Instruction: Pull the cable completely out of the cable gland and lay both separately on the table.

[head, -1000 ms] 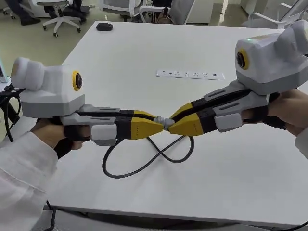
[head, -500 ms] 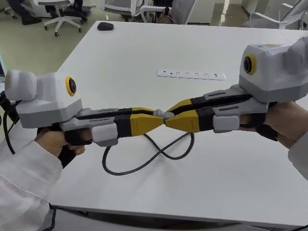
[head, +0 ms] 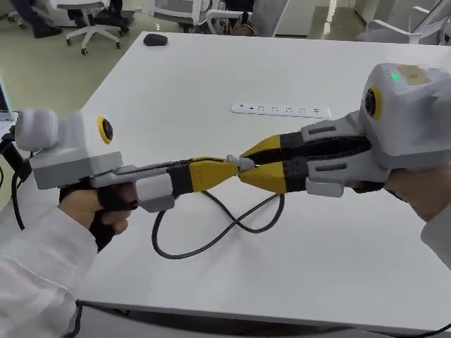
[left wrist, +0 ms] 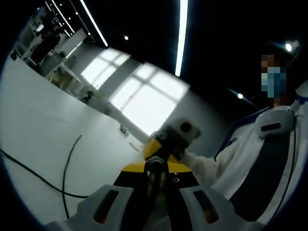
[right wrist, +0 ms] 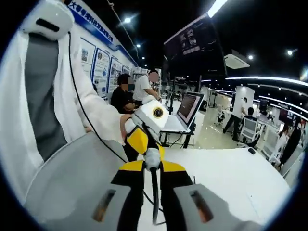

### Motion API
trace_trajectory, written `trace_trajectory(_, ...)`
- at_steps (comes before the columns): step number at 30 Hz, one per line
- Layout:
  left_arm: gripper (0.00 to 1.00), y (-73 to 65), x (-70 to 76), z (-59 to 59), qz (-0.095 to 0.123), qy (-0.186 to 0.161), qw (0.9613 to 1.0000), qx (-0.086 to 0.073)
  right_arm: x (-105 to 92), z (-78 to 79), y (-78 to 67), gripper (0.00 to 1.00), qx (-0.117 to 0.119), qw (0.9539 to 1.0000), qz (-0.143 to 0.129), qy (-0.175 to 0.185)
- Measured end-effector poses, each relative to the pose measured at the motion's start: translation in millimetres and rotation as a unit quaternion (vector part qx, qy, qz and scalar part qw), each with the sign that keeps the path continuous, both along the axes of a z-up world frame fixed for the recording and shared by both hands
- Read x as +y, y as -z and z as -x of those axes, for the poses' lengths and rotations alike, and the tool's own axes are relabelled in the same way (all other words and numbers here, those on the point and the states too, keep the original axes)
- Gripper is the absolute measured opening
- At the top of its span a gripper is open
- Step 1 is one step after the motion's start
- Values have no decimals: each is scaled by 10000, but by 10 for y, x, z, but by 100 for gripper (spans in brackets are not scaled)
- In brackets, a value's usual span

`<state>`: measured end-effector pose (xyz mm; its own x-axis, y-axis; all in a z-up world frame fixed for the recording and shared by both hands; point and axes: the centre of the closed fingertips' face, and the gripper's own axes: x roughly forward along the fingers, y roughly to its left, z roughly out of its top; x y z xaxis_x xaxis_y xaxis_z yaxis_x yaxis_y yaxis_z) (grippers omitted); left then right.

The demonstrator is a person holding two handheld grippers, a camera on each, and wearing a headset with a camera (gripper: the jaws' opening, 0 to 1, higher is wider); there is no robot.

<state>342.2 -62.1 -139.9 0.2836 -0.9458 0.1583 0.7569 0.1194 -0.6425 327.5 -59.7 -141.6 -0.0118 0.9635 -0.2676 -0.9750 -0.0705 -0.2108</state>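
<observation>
Two grippers, the left gripper (head: pixel 229 169) and the right gripper (head: pixel 244 166), are pinched narrow on the small hard gland (head: pixel 241 163). The cable (head: pixel 154 239) looks limp, better held close beside.

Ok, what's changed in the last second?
Both grippers' tips have risen slightly while their rear ends dropped, so they now meet in a shallow peak. The left gripper stays shut on the cable, the right gripper on the cable gland; nothing let go, cable not out yet. The cable's loop on the table and the power strip stayed put.
</observation>
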Motion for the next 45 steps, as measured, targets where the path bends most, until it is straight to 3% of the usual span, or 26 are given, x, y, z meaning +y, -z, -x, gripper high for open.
trace_trajectory(1, 13, 6, -2, 3, 15, -10, 10000, 15, 4, 2, 5, 9, -112, 9999, 37, -11)
trace_trajectory(2, 13, 14, -6, 11, 7, -18, 10000, 15, 16, 16, 12, 9, 0, 10000, 45, -5)
trace_trajectory(5, 13, 26, -8, 18, -28, -15, 10000, -9, 15, 15, 39, 9, 28, 10000, 72, -9)
trace_trajectory(8, 13, 8, -8, 55, -90, 44, 9998, -198, 20, 39, 28, 11, 352, 9993, -71, -37)
trace_trajectory(9, 14, -29, -3, 86, -126, 103, 9985, -516, 28, 81, -14, 12, 581, 9978, -259, -166)
trace_trajectory(11, 14, -87, 11, 113, -162, 113, 9965, -815, 7, 77, -53, 15, 1055, 9934, -437, -105)
trace_trajectory(13, 14, -166, 34, 146, -262, 123, 9914, -1278, -11, 108, -174, 25, 1717, 9808, -899, -222)
trace_trajectory(14, 14, -183, 38, 145, -275, 111, 9899, -1385, -31, 124, -199, 26, 2200, 9699, -1009, -284)
trace_trajectory(16, 14, -220, 40, 173, -389, 152, 9841, -1726, -46, 94, -197, 25, 2562, 9601, -1088, -253)
trace_trajectory(18, 14, -252, 32, 191, -455, 173, 9789, -1985, -52, 90, -161, 25, 2573, 9601, -1060, -290)
trace_trajectory(20, 14, -270, 14, 222, -484, 225, 9747, -2172, -41, 114, -150, 23, 2812, 9530, -1077, -323)
trace_trajectory(23, 14, -300, 6, 238, -396, 254, 9739, -2219, -29, 160, -179, 17, 3011, 9456, -1155, -437)
trace_trajectory(26, 14, -304, 6, 232, -375, 246, 9733, -2253, -28, 187, -206, 13, 3021, 9444, -1196, -499)
trace_trajectory(29, 14, -298, 5, 235, -371, 259, 9728, -2271, -36, 185, -266, 14, 3139, 9387, -1322, -531)
trace_trajectory(35, 14, -277, -6, 227, -401, 267, 9724, -2283, -32, 177, -256, 12, 3233, 9367, -1255, -481)
trace_trajectory(37, 14, -268, -7, 211, -413, 250, 9733, -2244, -30, 174, -256, 11, 3138, 9405, -1229, -435)
trace_trajectory(38, 14, -259, -5, 200, -422, 251, 9746, -2185, -29, 166, -241, 11, 2927, 9480, -1183, -401)
trace_trajectory(39, 14, -233, -5, 187, -448, 271, 9774, -2046, -31, 164, -226, 11, 2852, 9510, -1132, -377)
trace_trajectory(41, 14, -206, -7, 180, -476, 275, 9788, -1971, -28, 171, -211, 11, 2819, 9528, -1071, -357)
trace_trajectory(43, 14, -179, -8, 168, -493, 280, 9811, -1849, -30, 172, -183, 10, 2672, 9576, -1030, -318)
trace_trajectory(45, 14, -167, -4, 156, -433, 282, 9854, -1621, -31, 159, -174, 10, 2371, 9654, -1050, -266)
